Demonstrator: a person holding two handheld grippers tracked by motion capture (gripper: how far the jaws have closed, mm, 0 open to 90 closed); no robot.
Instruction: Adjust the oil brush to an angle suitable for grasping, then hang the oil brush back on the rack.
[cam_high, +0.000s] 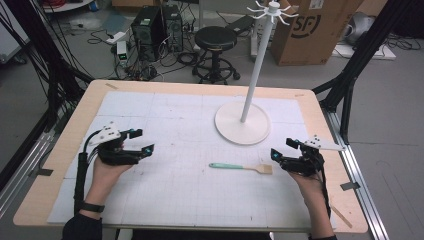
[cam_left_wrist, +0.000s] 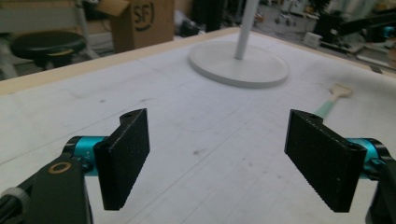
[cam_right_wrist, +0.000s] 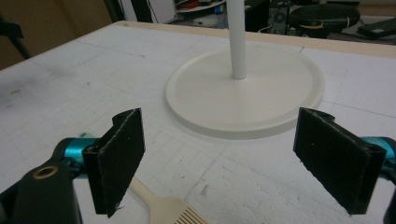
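On the worktop (cam_high: 165, 175), spatula (cam_high: 241, 167) flat, apparently just beside right tongs (cam_high: 283, 148); both tongs wide, empty, left tongs (cam_high: 141, 141) well apart; risks skidding if pinched off-centre.

Bare mat (cam_high: 165, 170) leftward; stand (cam_high: 243, 122) beyond spatula (cam_high: 241, 166)

brush (cam_high: 241, 167): mint-green handle, pale wooden head, just below right gripper's (cam_high: 283, 149) jaws | stand (cam_high: 243, 124): white base, pole, hooks, beyond both jaws | mat (cam_high: 170, 150): white, faint grey grid, under jaws | table (cam_high: 75, 130): light wood rim | both grippers, left gripper (cam_high: 141, 141) included: black pads, teal joints
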